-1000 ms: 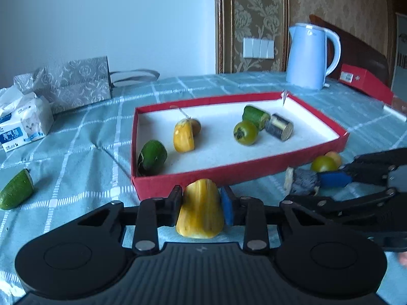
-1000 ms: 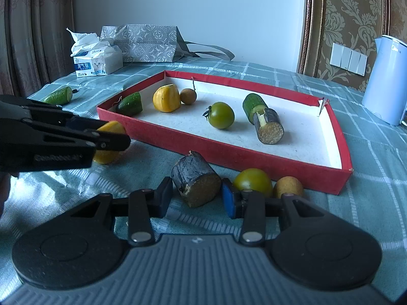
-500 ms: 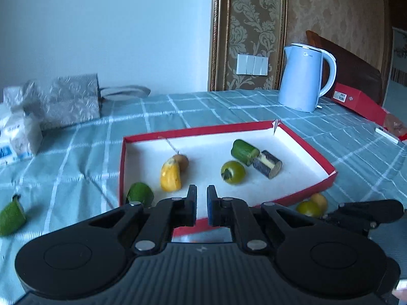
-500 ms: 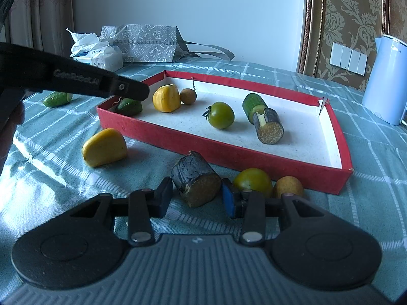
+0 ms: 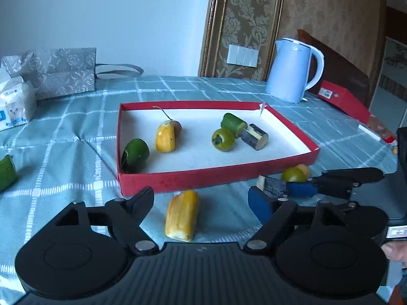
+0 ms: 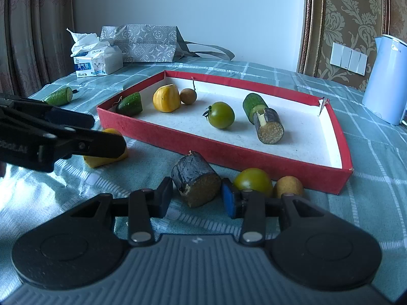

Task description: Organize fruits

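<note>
A red tray (image 5: 216, 176) (image 6: 178, 139) holds several fruit pieces. A yellow fruit piece (image 5: 182, 214) (image 6: 99, 160) lies on the cloth in front of the tray. My left gripper (image 5: 201, 204) is open with its jaws wide on either side of that piece, not touching it. My right gripper (image 6: 197, 197) is open around a dark cut stub (image 6: 195, 179) (image 5: 273, 185) that lies on the cloth; a small gap shows at each pad. A green tomato (image 6: 253, 180) and a small tan fruit (image 6: 288, 185) lie right of the stub.
A cut cucumber (image 6: 58, 96) (image 5: 6, 169) lies on the cloth at far left. A tissue pack (image 6: 98, 62), a grey bag (image 6: 142, 43) and a blue kettle (image 5: 292, 70) stand behind the tray. A red box (image 5: 343, 99) lies at the right.
One second ago my left gripper was shut on the yellow piece. It then rose shut and empty, and now it is low again with jaws wide around the piece. The right gripper has not moved.
</note>
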`<act>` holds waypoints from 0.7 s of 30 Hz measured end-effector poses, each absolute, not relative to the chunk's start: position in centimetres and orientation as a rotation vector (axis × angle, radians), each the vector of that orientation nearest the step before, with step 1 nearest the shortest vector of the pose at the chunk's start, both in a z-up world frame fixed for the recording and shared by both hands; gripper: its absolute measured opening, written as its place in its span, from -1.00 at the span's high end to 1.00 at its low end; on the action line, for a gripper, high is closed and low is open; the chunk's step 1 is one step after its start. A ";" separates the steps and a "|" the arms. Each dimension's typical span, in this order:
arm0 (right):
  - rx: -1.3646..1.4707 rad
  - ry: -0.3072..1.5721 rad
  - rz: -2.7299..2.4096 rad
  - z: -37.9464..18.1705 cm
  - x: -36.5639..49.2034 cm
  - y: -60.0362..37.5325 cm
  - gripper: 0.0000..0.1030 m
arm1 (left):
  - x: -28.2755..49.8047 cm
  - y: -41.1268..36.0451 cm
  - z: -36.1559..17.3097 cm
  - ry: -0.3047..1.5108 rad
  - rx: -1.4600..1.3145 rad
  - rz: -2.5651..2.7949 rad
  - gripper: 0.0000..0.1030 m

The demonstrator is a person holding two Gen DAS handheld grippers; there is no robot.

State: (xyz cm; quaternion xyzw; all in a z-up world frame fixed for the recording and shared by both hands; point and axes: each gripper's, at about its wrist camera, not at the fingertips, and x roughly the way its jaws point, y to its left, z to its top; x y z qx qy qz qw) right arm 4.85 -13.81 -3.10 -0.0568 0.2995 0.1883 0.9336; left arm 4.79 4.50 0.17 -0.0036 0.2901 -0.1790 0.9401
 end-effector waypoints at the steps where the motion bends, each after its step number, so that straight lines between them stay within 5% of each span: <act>1: -0.116 0.613 0.385 -3.1 4.9 -13.8 0.25 | 5.1 4.4 0.0 0.603 -0.005 -0.365 -0.57; 5: -0.116 0.613 0.385 -3.1 4.9 -13.8 0.25 | 5.9 4.4 -0.9 0.646 0.021 -0.334 -0.52; 12: -0.116 0.613 0.385 -3.1 4.9 -13.8 0.25 | 5.7 3.3 -1.7 0.659 0.129 -0.286 0.34; 21: -0.116 0.613 0.385 -3.1 4.9 -13.8 0.25 | 5.1 2.1 -1.2 0.639 0.159 -0.221 0.46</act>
